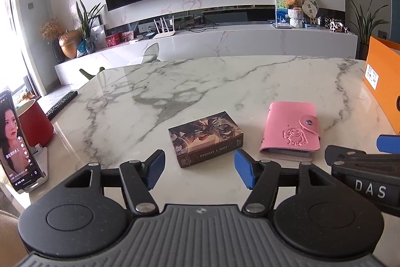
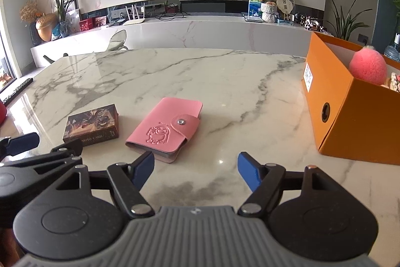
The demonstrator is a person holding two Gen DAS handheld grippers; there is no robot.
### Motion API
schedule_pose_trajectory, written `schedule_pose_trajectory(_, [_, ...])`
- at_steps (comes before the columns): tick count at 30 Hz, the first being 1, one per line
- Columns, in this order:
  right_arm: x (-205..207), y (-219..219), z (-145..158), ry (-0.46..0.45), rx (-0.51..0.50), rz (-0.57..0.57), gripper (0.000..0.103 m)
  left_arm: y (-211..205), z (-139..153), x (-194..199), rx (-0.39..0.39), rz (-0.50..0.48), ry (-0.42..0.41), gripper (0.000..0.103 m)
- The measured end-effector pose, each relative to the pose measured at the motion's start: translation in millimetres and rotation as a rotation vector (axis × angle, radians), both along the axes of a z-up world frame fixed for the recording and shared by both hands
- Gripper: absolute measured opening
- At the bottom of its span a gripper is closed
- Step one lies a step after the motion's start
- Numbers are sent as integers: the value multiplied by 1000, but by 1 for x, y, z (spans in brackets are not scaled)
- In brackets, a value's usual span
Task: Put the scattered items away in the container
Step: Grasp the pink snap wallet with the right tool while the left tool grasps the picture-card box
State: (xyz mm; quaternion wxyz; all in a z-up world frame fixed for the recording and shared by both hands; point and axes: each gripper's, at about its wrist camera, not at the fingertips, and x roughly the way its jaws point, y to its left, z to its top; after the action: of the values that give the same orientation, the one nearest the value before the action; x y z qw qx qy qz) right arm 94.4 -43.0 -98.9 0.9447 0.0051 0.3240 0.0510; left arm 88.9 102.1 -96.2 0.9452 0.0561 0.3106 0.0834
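A dark photo card box (image 1: 205, 139) lies flat on the marble table (image 1: 190, 89), just ahead of my open, empty left gripper (image 1: 200, 168). A pink card wallet (image 1: 291, 129) with a snap flap lies to its right. In the right wrist view the wallet (image 2: 163, 128) lies ahead and left of my open, empty right gripper (image 2: 196, 170), with the card box (image 2: 92, 124) further left. The orange box (image 2: 350, 111) stands open at the right and holds a pink fluffy item (image 2: 367, 66). The orange box's corner also shows in the left wrist view (image 1: 382, 81).
A phone on a stand (image 1: 17, 144) and a red cup (image 1: 33, 123) stand at the table's left edge. A black keyboard (image 1: 61, 104) lies at the far left. The right gripper's body (image 1: 365, 172) is close on the left gripper's right.
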Motion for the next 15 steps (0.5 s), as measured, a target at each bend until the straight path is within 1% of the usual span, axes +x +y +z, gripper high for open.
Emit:
schedule_pose_trajectory(2, [6,3,0,-3,3,0,80,3,0,7,-11,3,15,74])
schedule_pose_trajectory(4, [13,6,0,-6,1,2,80,6,0,13,-15,7,29,75])
schedule_pose_trajectory(5, [17,7,0,-3,3,3,81,8,-1,16,-5,5,34,75])
schedule_pose_trajectory(8, [29,11,0,3,5,7,82,9,-5,24,45,-19,49,75])
schedule_pose_trajectory(10, [37,14,1,3,3,9,85,9,-8,29,83,-44,58,77])
schedule_pose_trajectory(13, [47,17,-2,17,1,11,86,7,-13,38,126,-99,70,78])
schedule_pose_trajectory(15, [54,19,-4,26,0,12,86,4,-16,45,180,-144,66,78])
